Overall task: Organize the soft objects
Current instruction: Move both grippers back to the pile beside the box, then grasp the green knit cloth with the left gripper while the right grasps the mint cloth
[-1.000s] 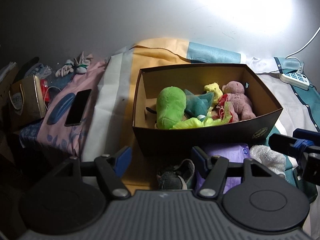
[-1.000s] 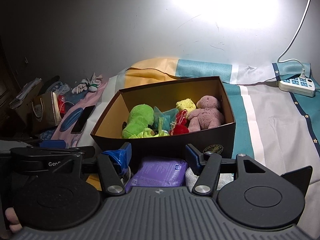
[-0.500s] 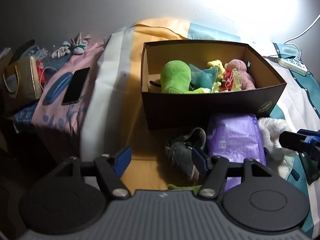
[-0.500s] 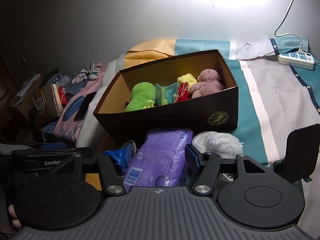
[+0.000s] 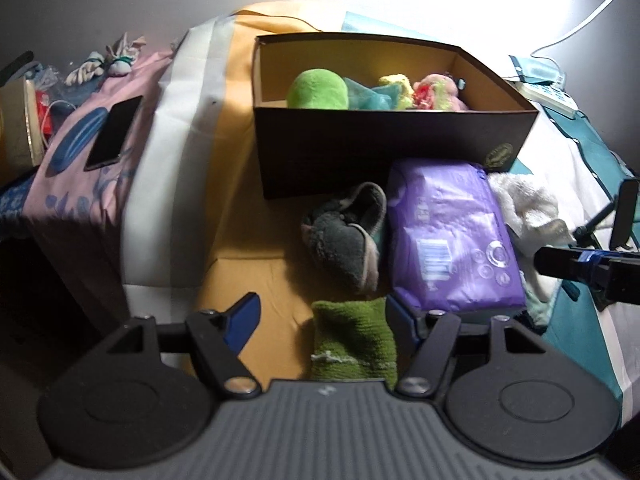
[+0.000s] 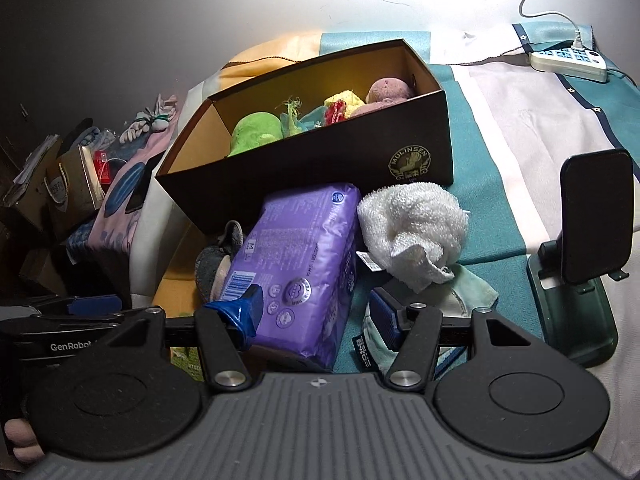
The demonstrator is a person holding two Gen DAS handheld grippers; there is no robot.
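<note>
Lying loose on the bed, in front of the near wall of the dark cardboard box (image 5: 396, 152), are the soft items not yet stowed.

Item: purple soft pack (image 5: 452, 236). Its long axis runs near-to-far, far end against the box wall. The right gripper (image 6: 316, 312) sits at its near end, fingers spread wide, left finger (image 6: 244, 308) lying over the pack's near left corner, right finger clear of it on the right. Nothing is clamped.

Item: green knit piece (image 5: 354, 344), a sock or cloth by the look. It lies between the parted fingers of the left gripper (image 5: 320, 316), nearer the right one, and is not pinched.

Item: grey slippers (image 5: 348, 236), just left of the pack, beyond the green piece.

Item: white towel (image 6: 412, 220), bunched, just right of the pack, touching it; a pale green cloth (image 6: 468, 292) lies under its near edge.

Already boxed: green plush (image 5: 318, 90), teal, yellow and red pieces, pink plush (image 6: 390, 90).

Judgement: each gripper is nearest its own item, the right to the pack, the left to the green piece. Closing across the pack's short width suits its lie.

Surrounds: phone (image 5: 114, 132) on pink bedding far left; phone stand (image 6: 580, 264) near right; power strip (image 6: 568, 60) far right.
</note>
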